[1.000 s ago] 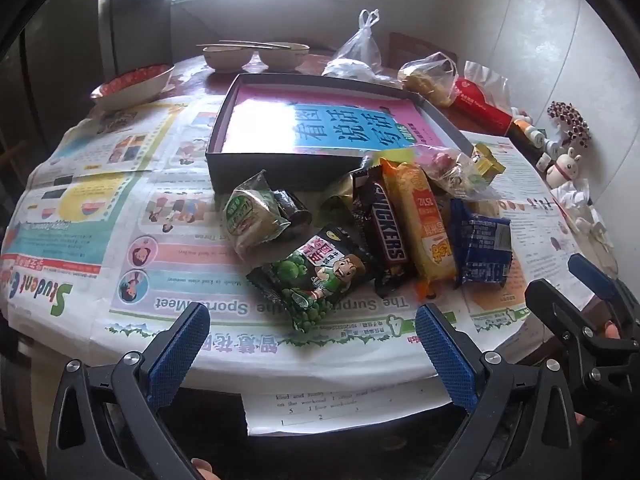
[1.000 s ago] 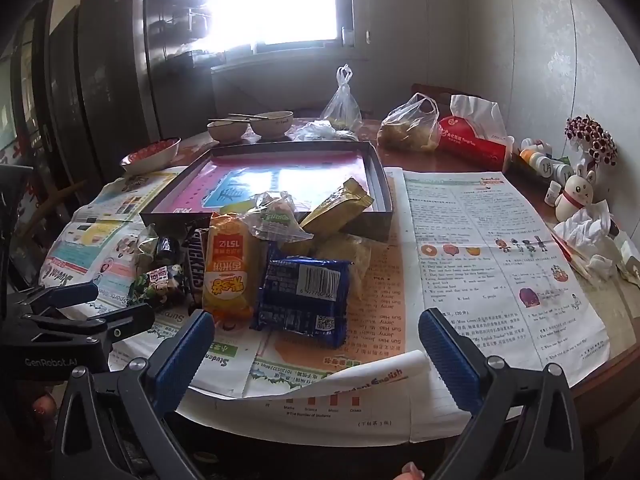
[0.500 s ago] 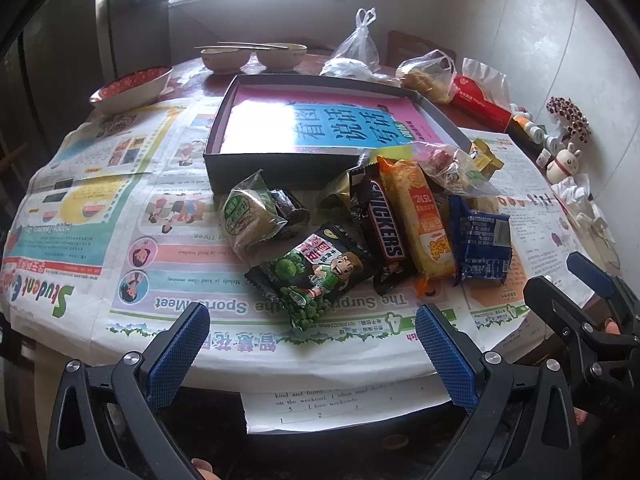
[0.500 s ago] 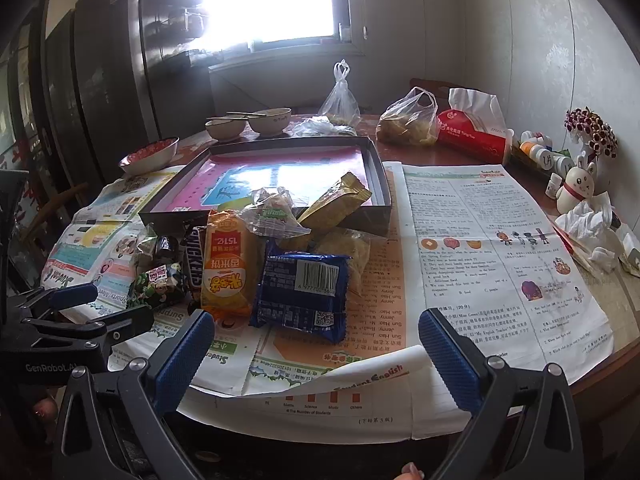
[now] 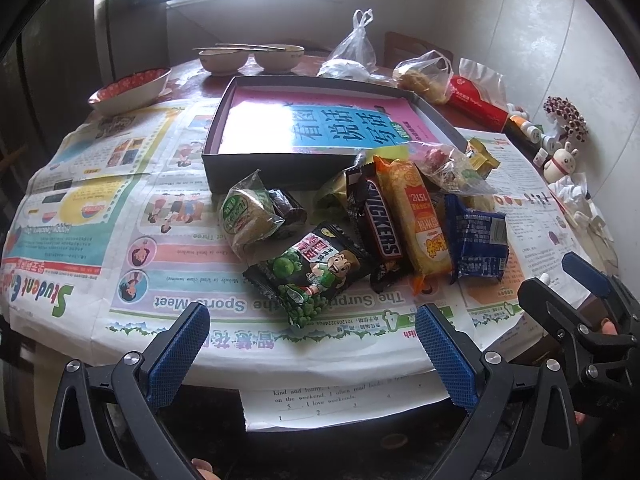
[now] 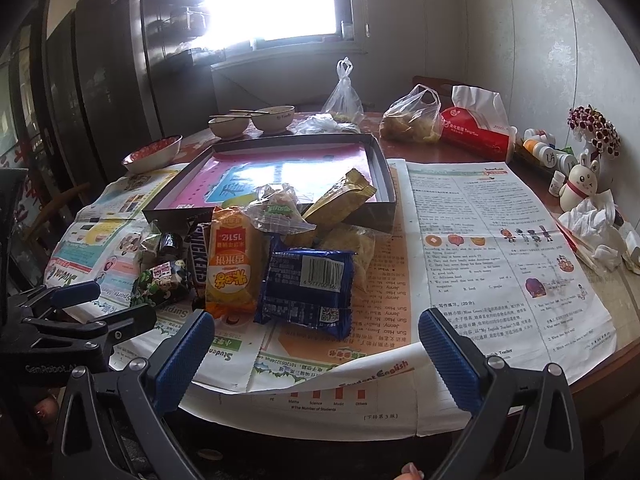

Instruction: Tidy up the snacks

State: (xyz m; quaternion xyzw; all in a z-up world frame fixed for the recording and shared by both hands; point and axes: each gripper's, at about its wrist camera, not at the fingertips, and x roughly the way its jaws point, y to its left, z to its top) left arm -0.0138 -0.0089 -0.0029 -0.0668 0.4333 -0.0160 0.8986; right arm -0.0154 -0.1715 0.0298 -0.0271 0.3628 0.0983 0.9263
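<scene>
blue-padded tool [image 5: 312, 344], green pea packet [image 5: 308, 272], orange wafer pack [image 5: 416, 216], dark-blue wrapper [image 6: 308, 288].

3 bowls [image 5: 218, 58], 1 box [image 5: 280, 168], 2 bags [image 5: 354, 46]

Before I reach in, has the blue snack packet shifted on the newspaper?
No. The blue snack packet lies against the orange packet, in front of the dark box, as before; only the camera moved.

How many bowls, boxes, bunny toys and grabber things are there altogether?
Bowls: 3, two plain and one red-patterned
Box: 1
Bunny toy: 1
Hand-held grippers: 2, the left hand-held gripper and the right hand-held gripper, both open
Total: 7
</scene>
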